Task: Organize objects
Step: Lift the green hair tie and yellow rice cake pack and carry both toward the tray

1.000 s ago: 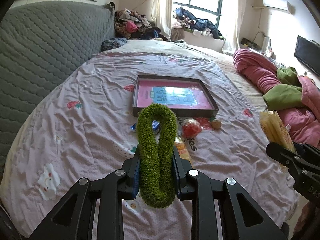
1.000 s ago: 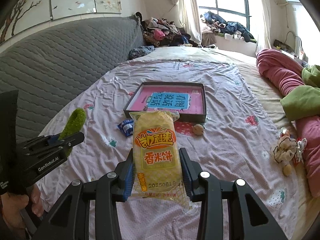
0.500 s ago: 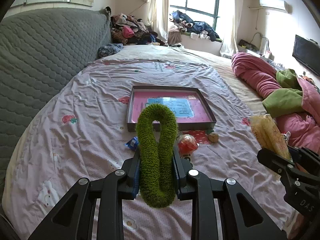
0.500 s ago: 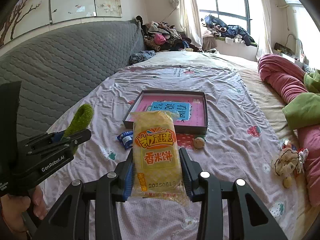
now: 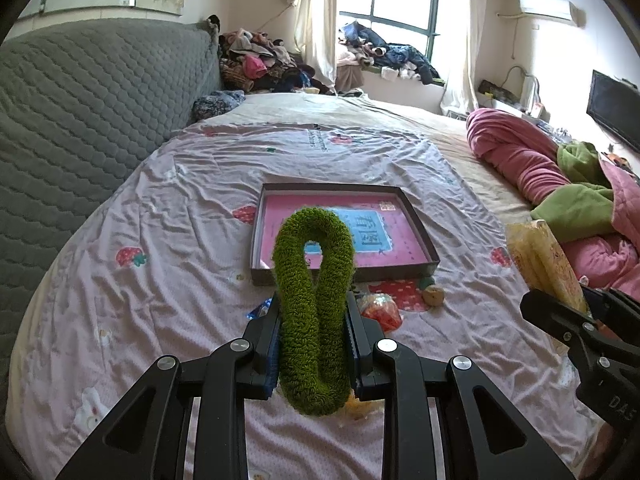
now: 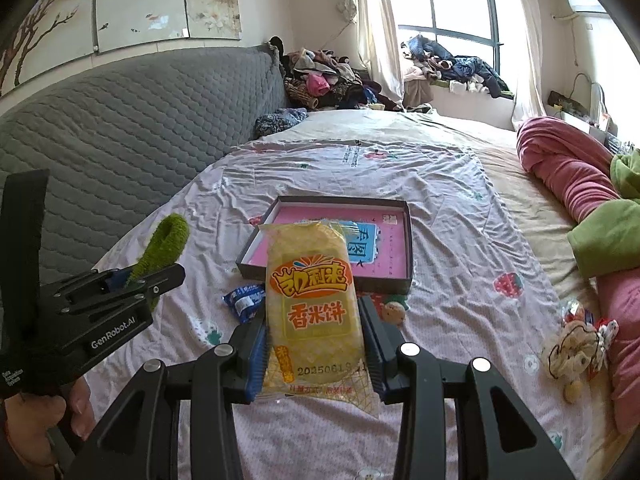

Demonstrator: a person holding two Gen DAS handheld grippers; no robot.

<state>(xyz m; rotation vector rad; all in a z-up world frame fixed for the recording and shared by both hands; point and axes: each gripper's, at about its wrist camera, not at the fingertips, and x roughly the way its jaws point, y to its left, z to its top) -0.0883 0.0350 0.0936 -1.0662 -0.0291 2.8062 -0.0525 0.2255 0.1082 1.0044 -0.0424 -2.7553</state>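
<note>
My left gripper [image 5: 313, 312] is shut on a fuzzy green loop [image 5: 312, 300] that stands up between its pads. A yellow rice-cracker packet [image 6: 312, 304] is pinched upright in my right gripper [image 6: 314, 320]. Both hang above the bed, short of a shallow dark box with a pink floor [image 5: 400, 256], also in the right wrist view [image 6: 402, 248]. In front of that box lie a red-orange wrapped snack [image 5: 378, 310], a small brown ball [image 5: 434, 295] and a blue wrapper [image 6: 244, 300]. The left gripper [image 6: 160, 276] shows at the left of the right wrist view, and the right gripper [image 5: 560, 312] at the right edge of the left wrist view.
The bed carries a pale pink printed sheet [image 5: 160, 288]. A grey quilted headboard [image 5: 80, 120] runs along the left. Pink and green bedding [image 5: 560, 196] is heaped on the right. A small plush toy [image 6: 576, 352] lies near it. Clothes are piled by the window [image 5: 384, 52].
Both grippers have drawn back from the box and risen slightly, so the box and the loose items look smaller and lower. Each grip is unchanged.
</note>
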